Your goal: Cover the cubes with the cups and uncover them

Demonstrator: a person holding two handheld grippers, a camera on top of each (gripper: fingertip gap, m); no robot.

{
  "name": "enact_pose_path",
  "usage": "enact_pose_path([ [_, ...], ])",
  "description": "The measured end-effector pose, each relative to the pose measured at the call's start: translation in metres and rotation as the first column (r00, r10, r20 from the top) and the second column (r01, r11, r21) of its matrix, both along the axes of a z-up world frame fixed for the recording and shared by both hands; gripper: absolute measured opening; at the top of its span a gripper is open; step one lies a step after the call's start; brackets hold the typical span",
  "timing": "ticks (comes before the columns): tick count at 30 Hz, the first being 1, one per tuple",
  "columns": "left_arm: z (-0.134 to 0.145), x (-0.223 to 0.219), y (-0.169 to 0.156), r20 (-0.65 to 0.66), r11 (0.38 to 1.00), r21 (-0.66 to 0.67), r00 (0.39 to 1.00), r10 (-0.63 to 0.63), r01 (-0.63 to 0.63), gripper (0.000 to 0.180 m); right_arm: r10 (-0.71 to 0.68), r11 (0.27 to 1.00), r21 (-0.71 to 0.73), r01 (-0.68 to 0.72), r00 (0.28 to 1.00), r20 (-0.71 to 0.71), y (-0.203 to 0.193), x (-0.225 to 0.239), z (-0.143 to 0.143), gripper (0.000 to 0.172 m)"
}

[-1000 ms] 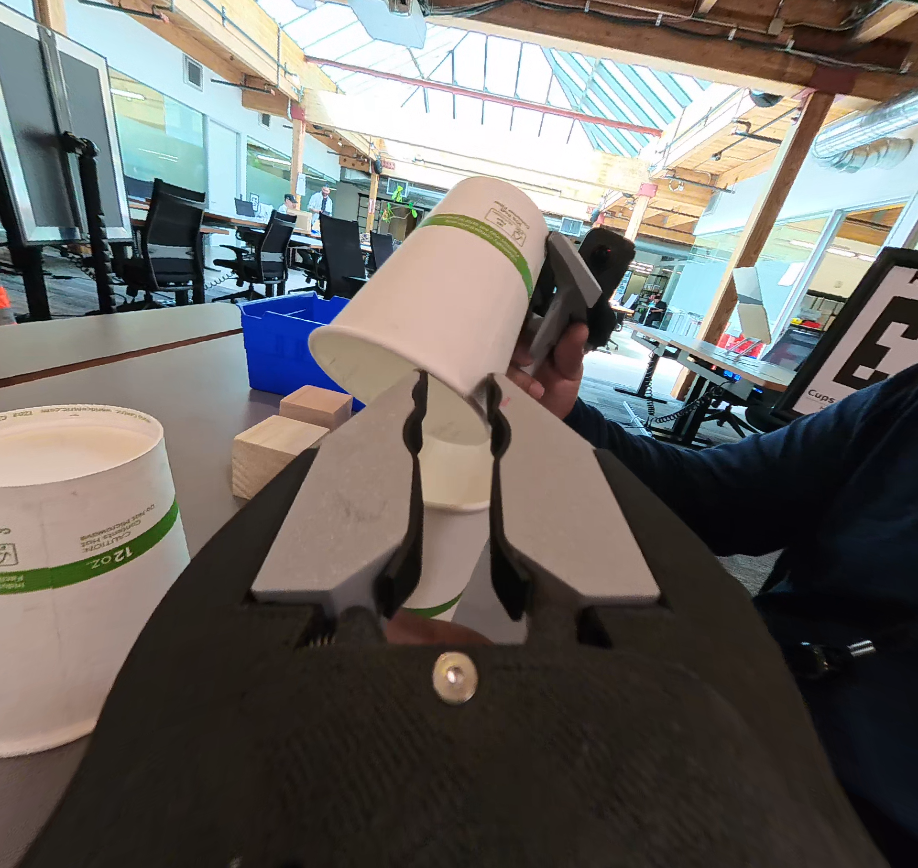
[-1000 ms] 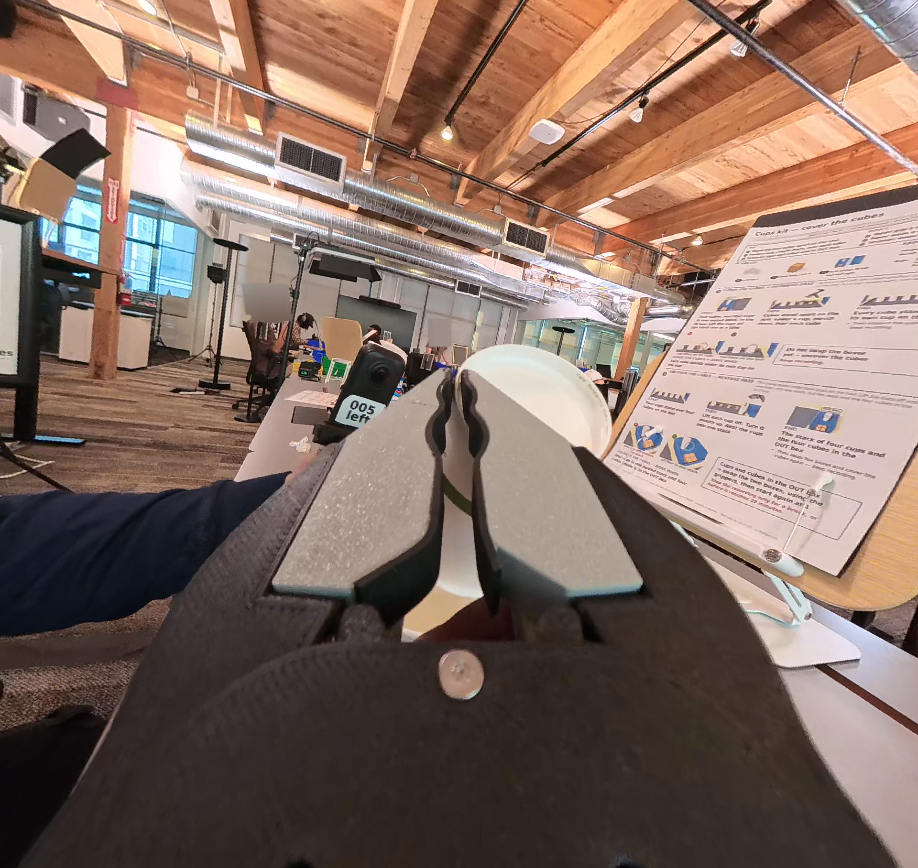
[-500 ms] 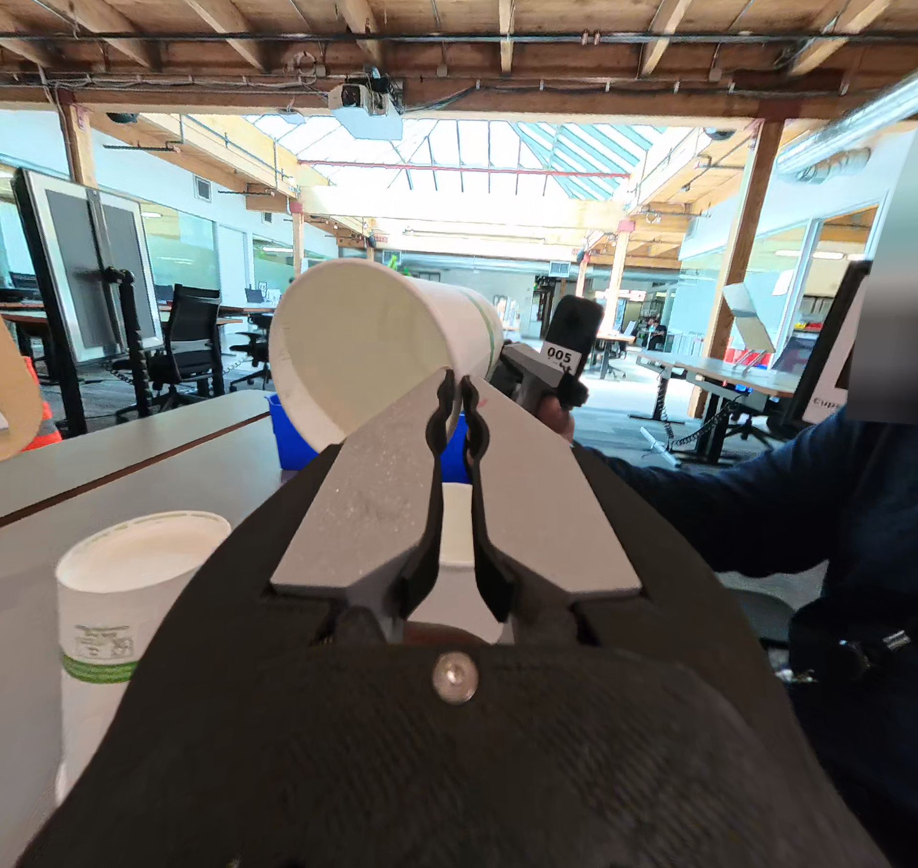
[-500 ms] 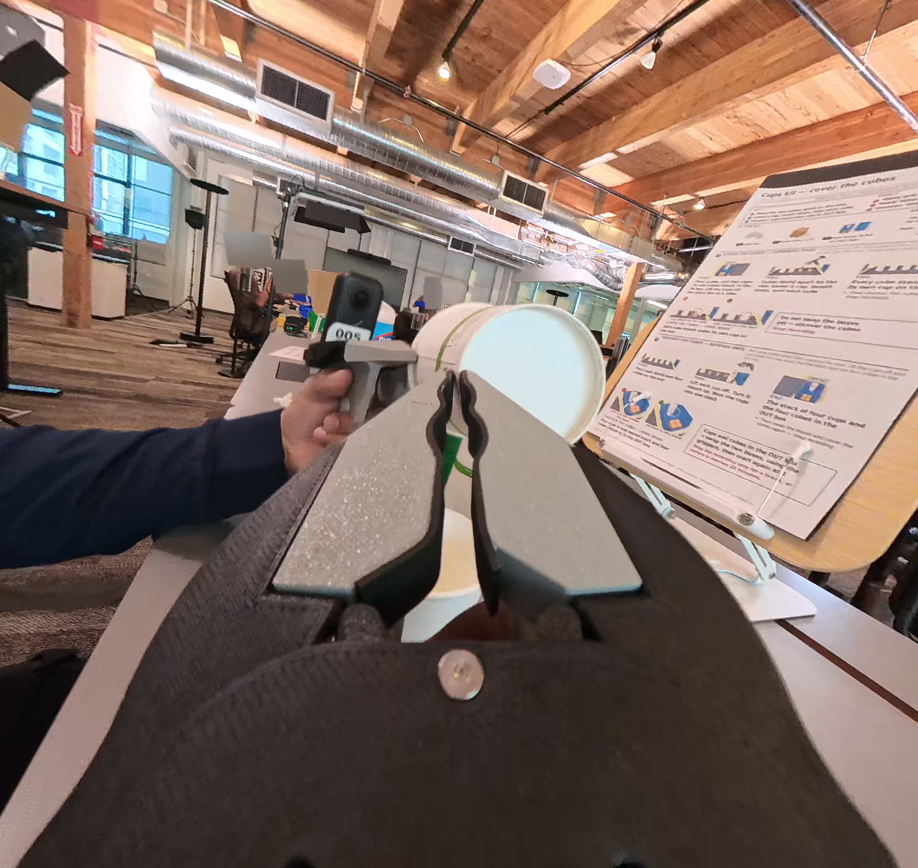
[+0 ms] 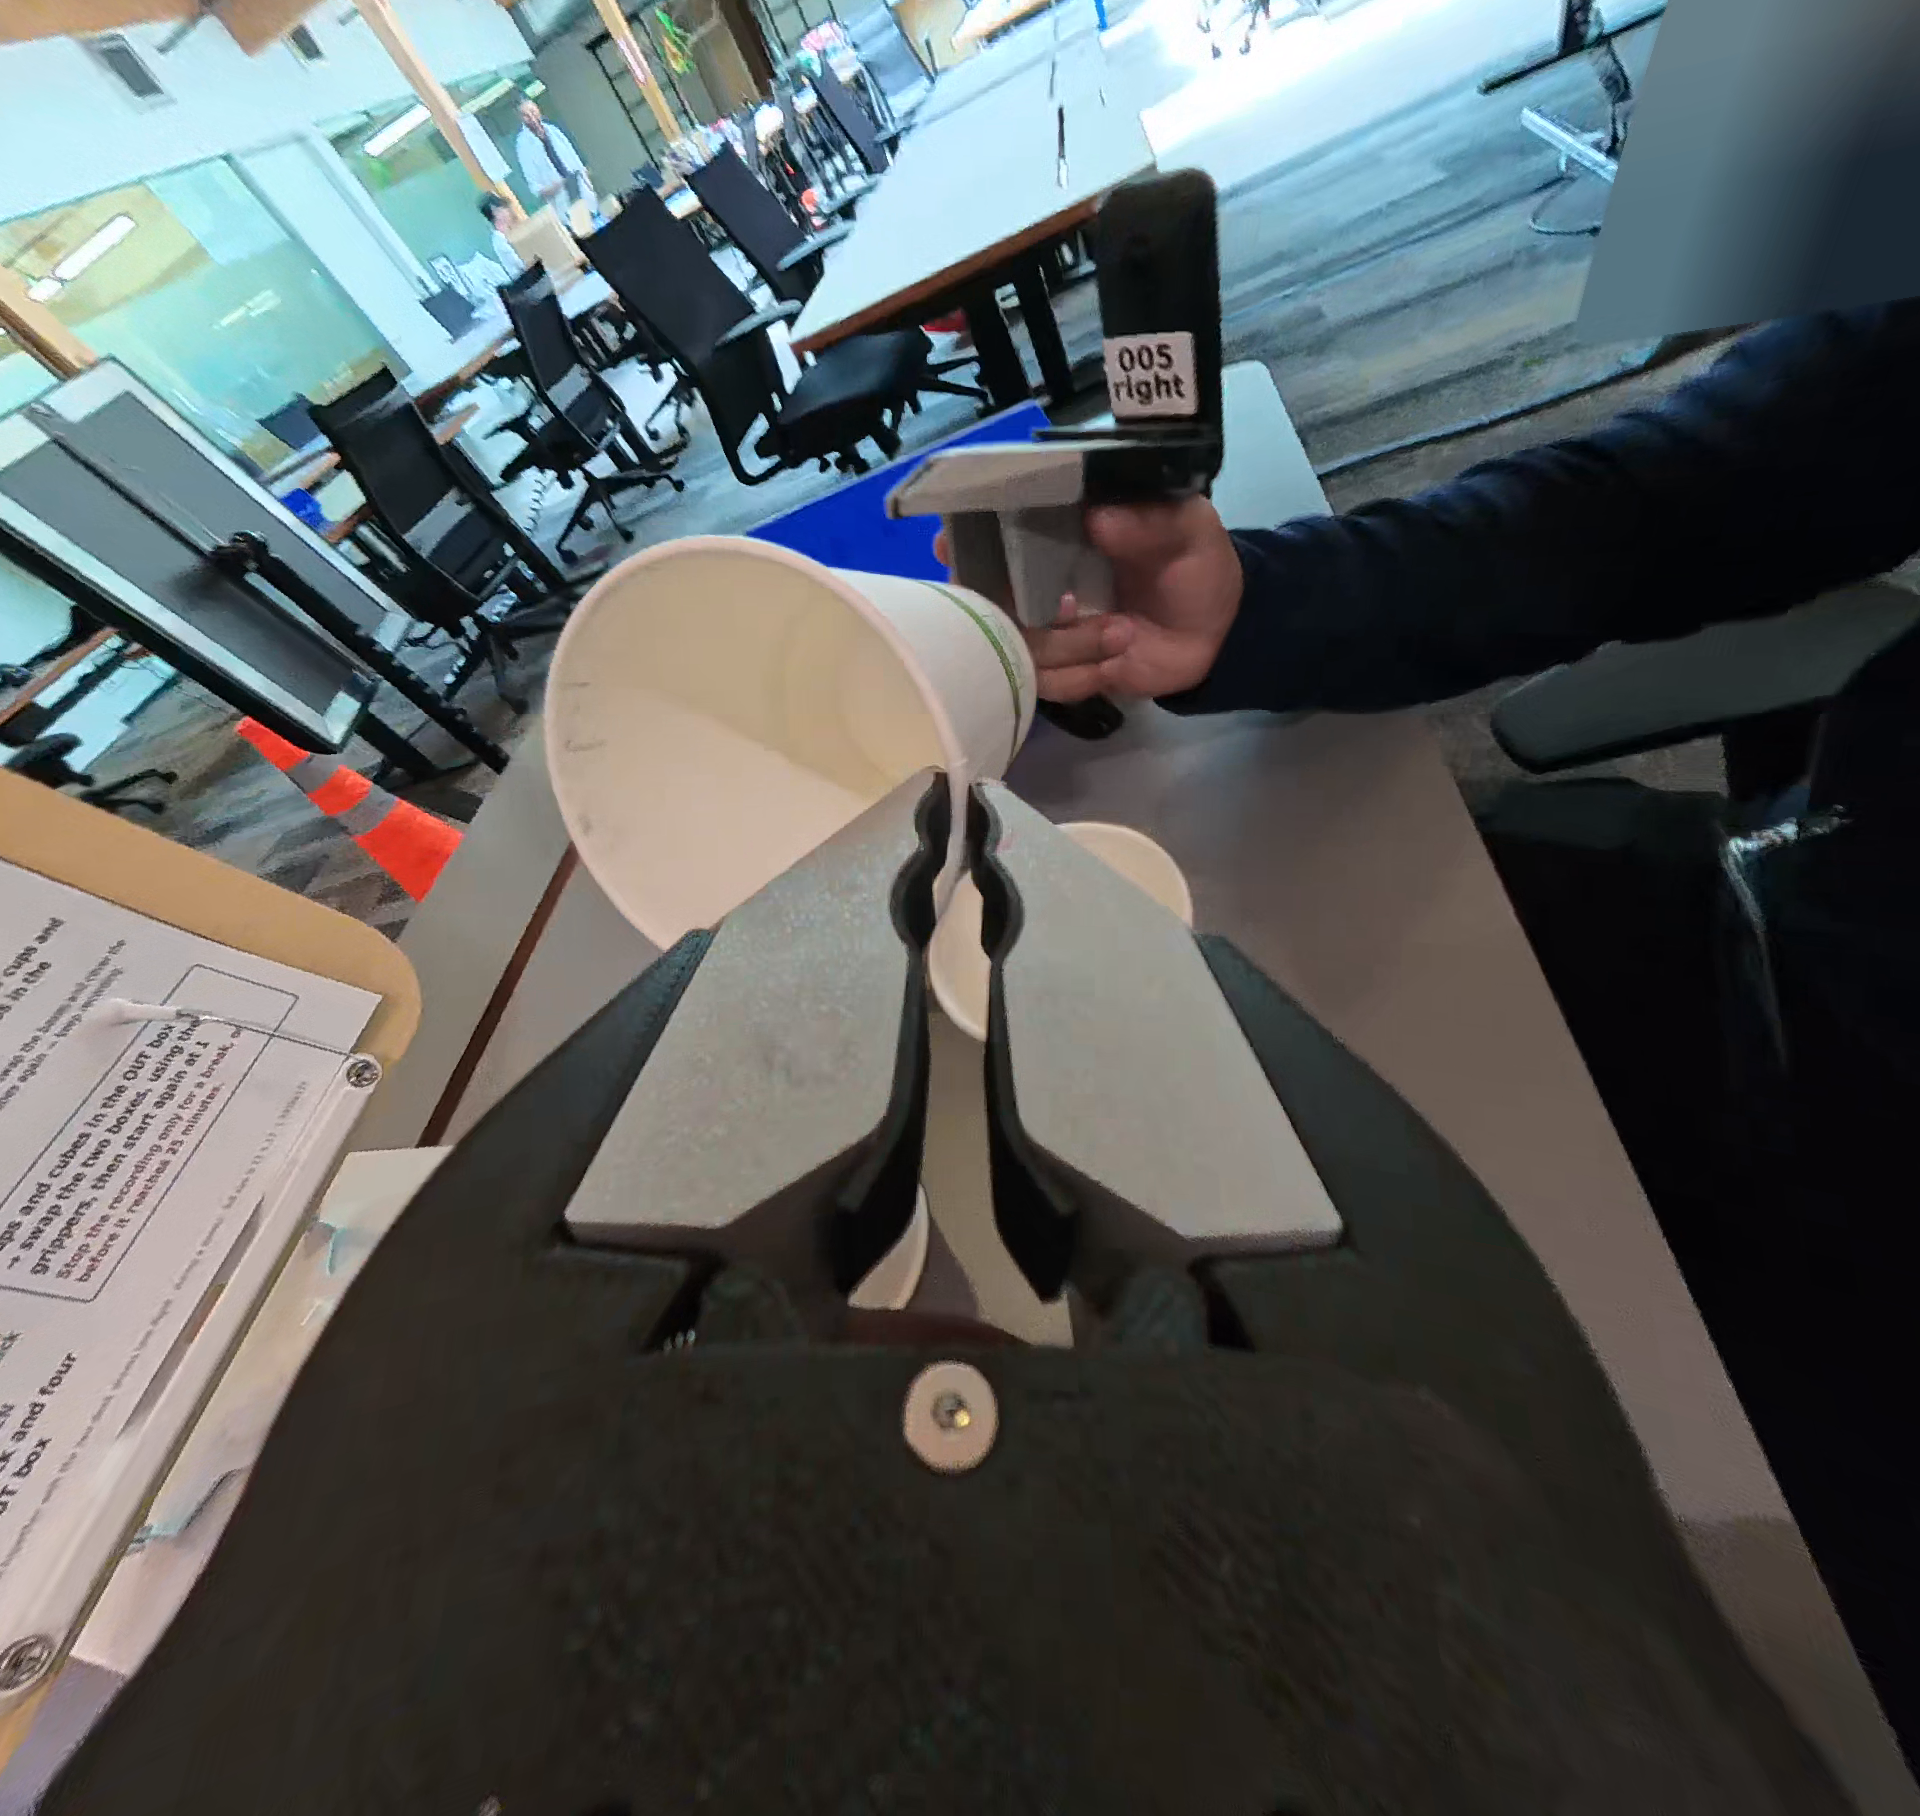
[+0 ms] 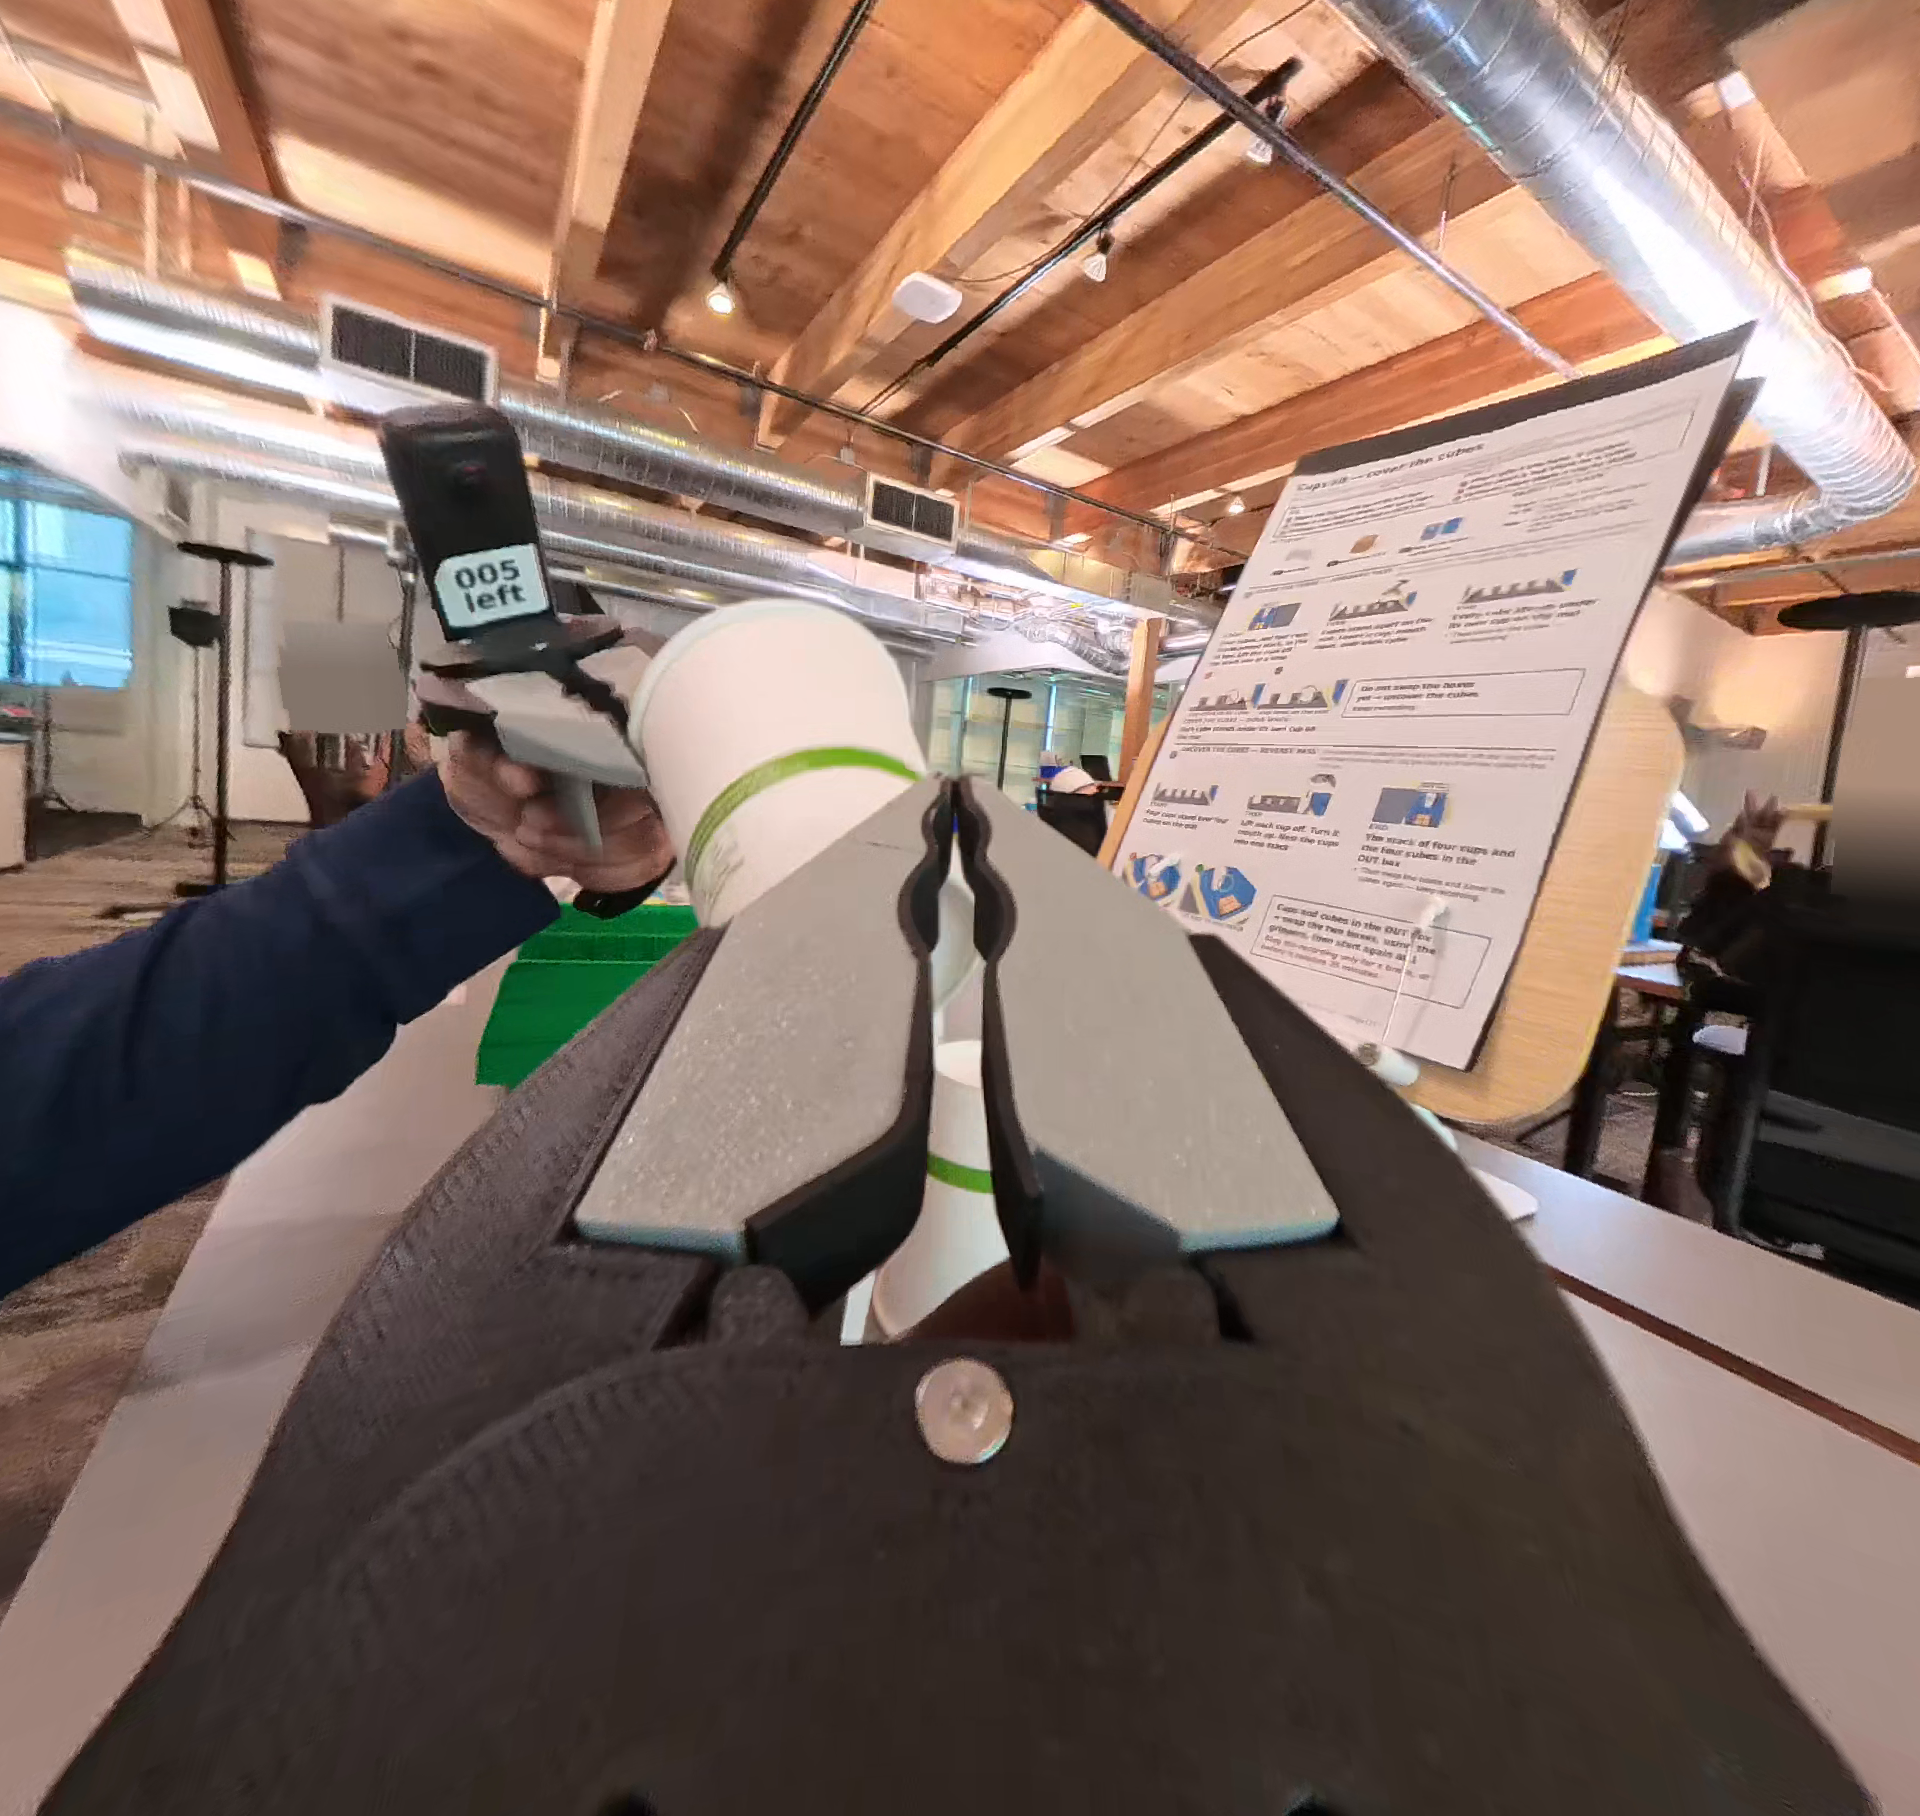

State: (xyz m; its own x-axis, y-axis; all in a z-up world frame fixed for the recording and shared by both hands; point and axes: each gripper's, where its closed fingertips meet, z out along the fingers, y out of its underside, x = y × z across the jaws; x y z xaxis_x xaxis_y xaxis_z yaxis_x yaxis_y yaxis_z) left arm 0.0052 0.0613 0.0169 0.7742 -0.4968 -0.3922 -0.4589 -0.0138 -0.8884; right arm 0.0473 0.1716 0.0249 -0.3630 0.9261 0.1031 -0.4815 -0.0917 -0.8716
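Note:
A white paper cup with a green band is held in the air on its side between both grippers. My left gripper is shut on the wall at the cup's open rim. The mouth faces the left wrist camera. My right gripper is shut at the cup's base end, by the green band. It also shows in the left wrist view at the cup's far end. The left gripper shows in the right wrist view at the rim. No cube is in view.
Another white cup stands mouth up on the grey table below the held cup; a cup also shows between the right fingers. An instruction board stands to one side. There is a blue box and a green box.
My left gripper closed on the cup's rim about a second ago and stays shut on it. Both grippers have swung with the cup; the left view now tips down toward the table.

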Motion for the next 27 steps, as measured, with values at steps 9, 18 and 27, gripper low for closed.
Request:
enact_pose_path([
  [9, -0.023, 0.017, 0.013, -0.258, 0.988, -0.142, 0.966, 0.019, -0.057, 0.001, 0.022, 0.988, 0.149, -0.041, 0.992, 0.127, -0.029, -0.018, -0.029, 0.0],
  [18, -0.032, 0.03, 0.015, -0.3, 0.963, -0.268, 0.953, -0.043, -0.041, 0.002, 0.033, 0.979, 0.191, -0.066, 0.984, 0.173, -0.036, -0.022, -0.039, 0.0],
  [27, -0.025, 0.026, 0.019, -0.451, 0.91, -0.396, 0.89, -0.072, -0.127, 0.001, 0.019, 0.985, 0.167, -0.047, 0.986, 0.167, -0.031, -0.023, -0.037, 0.0],
])
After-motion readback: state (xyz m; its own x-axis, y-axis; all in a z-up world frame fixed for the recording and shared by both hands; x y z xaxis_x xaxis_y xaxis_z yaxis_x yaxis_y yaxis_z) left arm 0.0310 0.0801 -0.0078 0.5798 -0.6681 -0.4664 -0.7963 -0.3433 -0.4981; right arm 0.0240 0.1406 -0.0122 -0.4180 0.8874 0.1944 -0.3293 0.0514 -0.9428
